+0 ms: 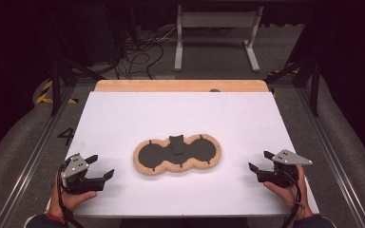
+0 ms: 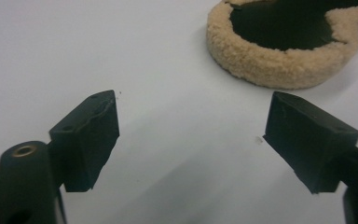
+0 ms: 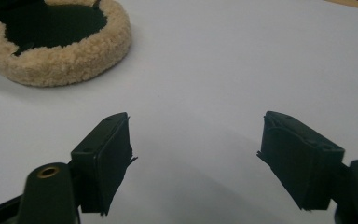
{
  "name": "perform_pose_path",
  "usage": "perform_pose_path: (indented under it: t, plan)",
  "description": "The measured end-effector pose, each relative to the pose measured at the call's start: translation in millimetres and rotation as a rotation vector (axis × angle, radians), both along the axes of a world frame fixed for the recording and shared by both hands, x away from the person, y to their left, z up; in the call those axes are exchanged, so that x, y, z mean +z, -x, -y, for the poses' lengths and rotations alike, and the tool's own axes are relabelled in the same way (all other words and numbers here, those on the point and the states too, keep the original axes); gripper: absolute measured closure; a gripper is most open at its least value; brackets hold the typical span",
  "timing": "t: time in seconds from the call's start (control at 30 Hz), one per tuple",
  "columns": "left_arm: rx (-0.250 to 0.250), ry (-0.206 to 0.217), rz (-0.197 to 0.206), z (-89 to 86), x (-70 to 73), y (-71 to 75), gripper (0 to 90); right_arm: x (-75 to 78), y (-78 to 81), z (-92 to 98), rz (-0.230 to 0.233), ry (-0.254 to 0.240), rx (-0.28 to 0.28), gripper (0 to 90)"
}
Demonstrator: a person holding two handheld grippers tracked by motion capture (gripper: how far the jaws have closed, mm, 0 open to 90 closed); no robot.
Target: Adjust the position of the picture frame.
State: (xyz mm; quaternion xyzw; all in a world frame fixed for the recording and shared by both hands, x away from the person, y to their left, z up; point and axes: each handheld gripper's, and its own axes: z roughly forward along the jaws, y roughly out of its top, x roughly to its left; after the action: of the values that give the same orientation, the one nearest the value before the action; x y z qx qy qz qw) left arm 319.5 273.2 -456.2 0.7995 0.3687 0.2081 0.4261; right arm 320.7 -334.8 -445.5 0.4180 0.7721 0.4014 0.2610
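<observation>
A fleece-edged earmuff point(image 1: 177, 154) lies flat at the centre of the white tabletop point(image 1: 180, 114), its two dark round cups side by side. The left claw point(image 1: 100, 167) rests near the front edge with the earmuff at about its 2 o'clock, well apart; its jaws are spread and hold nothing. The right claw point(image 1: 259, 162) sits opposite, the earmuff at its 10 o'clock, also released and empty.

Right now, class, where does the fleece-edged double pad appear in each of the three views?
High view: fleece-edged double pad lies mid-table, between the two grippers.
Left gripper view: one lobe at top right, beyond the open jaws.
Right gripper view: one lobe at top left.
Shared landmark: the white tabletop beneath it.
</observation>
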Motion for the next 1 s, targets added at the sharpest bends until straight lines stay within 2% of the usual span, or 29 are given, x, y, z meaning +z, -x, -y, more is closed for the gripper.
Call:
perform_pose_path:
  t: [0.07,0.1,0.17,0.2,0.27,0.33,0.43,0.47,0.5,0.53,0.6,0.63,0.7,0.77,0.8,0.93,0.97,1.0]
  plan:
    - [-0.007,-0.023,-0.012,2.4,-1.0,-1.8,24.1,0.7,-0.2,0.2,0.003,0.006,-0.009,29.6]
    - [-0.011,-0.018,-0.013,4.0,-1.2,-2.1,26.4,1.2,0.0,0.4,0.005,0.001,-0.017,32.6]
    - [-0.03,-0.037,-0.002,6.8,0.0,-3.5,31.9,1.7,-0.7,0.6,0.003,-0.004,-0.025,35.9]
    - [-0.03,-0.037,-0.002,6.8,0.0,-3.5,34.4,1.7,-0.7,0.6,0.003,-0.004,-0.025,35.9]
    - [-0.045,-0.035,0.008,8.6,1.4,-6.1,41.2,1.5,-2.8,-0.7,-0.002,-0.008,-0.029,42.2]
    - [-0.053,-0.056,0.016,11.5,4.3,-12.2,47.4,2.5,-3.9,-2.5,0.001,-0.011,-0.033,46.9]
    - [-0.064,-0.048,0.01,14.9,7.7,-21.4,61.0,5.7,-6.4,-7.5,0.001,-0.019,-0.023,57.4]
    - [-0.064,-0.048,0.01,14.9,7.7,-21.4,65.0,5.7,-6.4,-7.5,0.001,-0.019,-0.023,57.4]
    - [-0.065,-0.051,0.007,16.7,8.8,-24.7,65.0,6.5,-7.6,-9.3,-0.002,-0.03,-0.018,60.5]
    - [-0.069,-0.056,0.006,21.8,10.4,-31.9,70.2,7.8,-11.5,-14.3,-0.006,-0.035,-0.007,66.1]
    - [-0.075,-0.051,0.008,24.5,10.9,-36.3,74.9,8.6,-15.3,-19.2,-0.011,-0.037,0.004,72.0]
    - [-0.078,-0.054,0.003,27.8,11.8,-40.6,74.9,8.6,-15.3,-19.2,-0.011,-0.037,0.004,72.0]
    - [-0.094,-0.043,0.003,33.2,13.8,-51.2,77.6,9.1,-20.7,-27.5,-0.024,-0.046,0.026,78.9]
    - [-0.089,-0.048,-0.004,41.1,15.0,-62.6,80.4,9.1,-25.3,-35.7,-0.038,-0.051,0.049,84.5]
    - [-0.091,-0.035,-0.015,44.1,14.6,-68.1,81.3,8.8,-27.9,-42.7,-0.046,-0.049,0.066,86.6]
    - [-0.077,-0.06,-0.027,57.4,10.9,-88.0,83.3,7.3,-33.1,-67.0,-0.074,-0.034,0.121,90.0]
    - [-0.083,-0.083,-0.03,62.2,8.7,-92.8,83.8,6.0,-33.4,-72.4,-0.082,-0.029,0.136,90.0]
    - [-0.086,-0.089,-0.044,65.9,6.2,-98.0,83.6,4.1,-32.7,-78.0,-0.094,-0.019,0.156,90.0]
